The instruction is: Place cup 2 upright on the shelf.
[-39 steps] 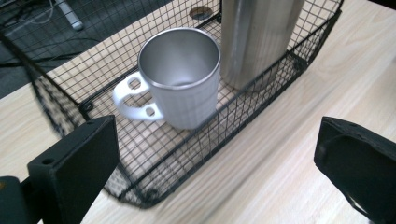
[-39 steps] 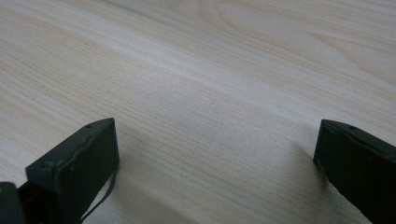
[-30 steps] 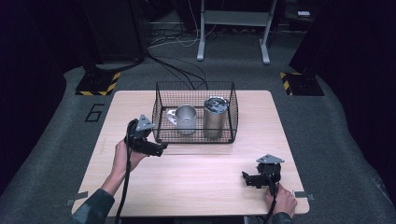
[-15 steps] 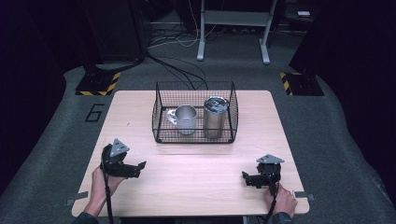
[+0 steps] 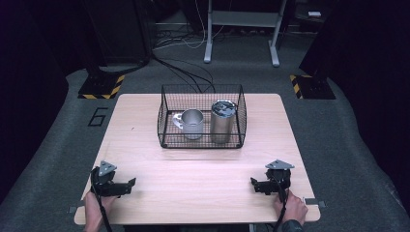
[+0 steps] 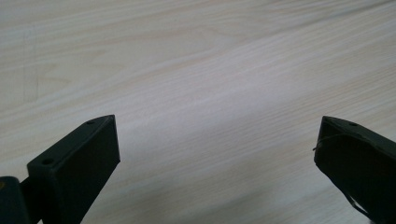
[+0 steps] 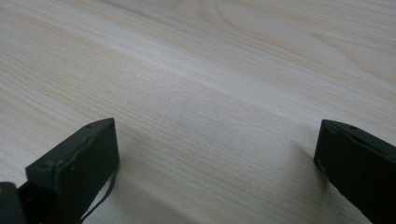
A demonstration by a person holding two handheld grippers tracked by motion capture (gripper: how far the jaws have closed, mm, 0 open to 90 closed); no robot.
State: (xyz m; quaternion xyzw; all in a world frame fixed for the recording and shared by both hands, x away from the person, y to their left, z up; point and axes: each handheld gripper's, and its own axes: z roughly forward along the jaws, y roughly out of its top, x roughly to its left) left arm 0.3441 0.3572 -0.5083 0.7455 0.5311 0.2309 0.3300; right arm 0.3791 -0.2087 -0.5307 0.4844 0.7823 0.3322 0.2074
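Both pairs of jaws stand wide apart with nothing between them, only bare wood showing past their tips. The left gripper (image 5: 126,185) has drawn back from beside the wire basket (image 5: 167,140) to the near left corner of the table (image 5: 203,169), where it now rests low in the person's hand. The right gripper (image 5: 255,185) has stayed at the near right corner. The steel mug (image 5: 191,123) and the taller tumbler (image 5: 222,121) stand upright side by side inside the basket, well apart from both grippers. With both hands withdrawn and empty, the placing looks finished.
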